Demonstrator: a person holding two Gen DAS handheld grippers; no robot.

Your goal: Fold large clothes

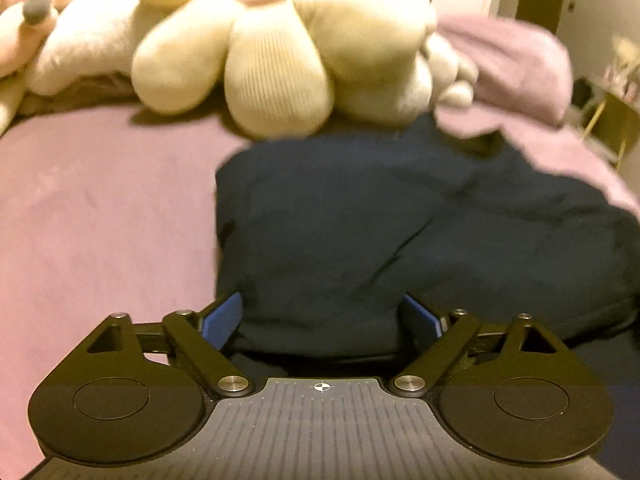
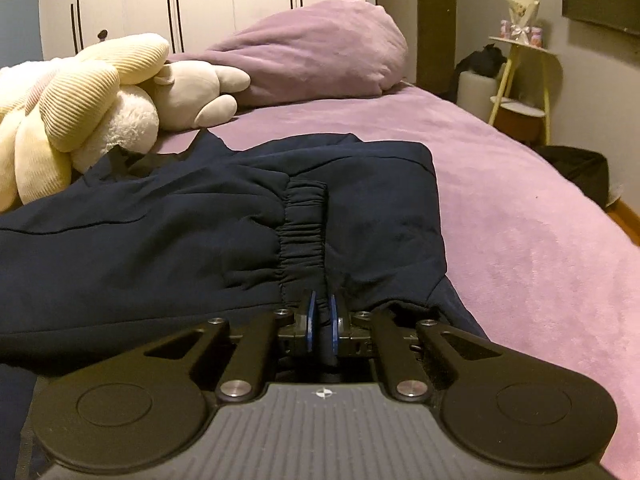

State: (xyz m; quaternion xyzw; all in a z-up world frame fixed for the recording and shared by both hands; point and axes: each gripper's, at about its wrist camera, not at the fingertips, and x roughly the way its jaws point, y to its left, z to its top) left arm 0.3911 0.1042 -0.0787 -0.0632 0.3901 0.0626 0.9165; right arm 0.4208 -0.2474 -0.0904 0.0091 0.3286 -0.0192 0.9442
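A dark navy garment (image 1: 400, 220) lies partly folded on a bed with a purple cover (image 1: 100, 208). My left gripper (image 1: 322, 320) is open, its blue pads wide apart, with the garment's near edge between them. In the right wrist view the same garment (image 2: 180, 216) shows an elastic cuff (image 2: 304, 232) lying across it. My right gripper (image 2: 322, 312) is shut on the fabric at the near end of that cuff, blue pads nearly together.
Cream plush toys (image 1: 272, 52) lie at the head of the bed, touching the garment's far edge; they also show in the right wrist view (image 2: 80, 96). A purple pillow (image 2: 320, 48) lies behind. The bed's right edge (image 2: 580, 208) drops to a floor with a side table (image 2: 520, 80).
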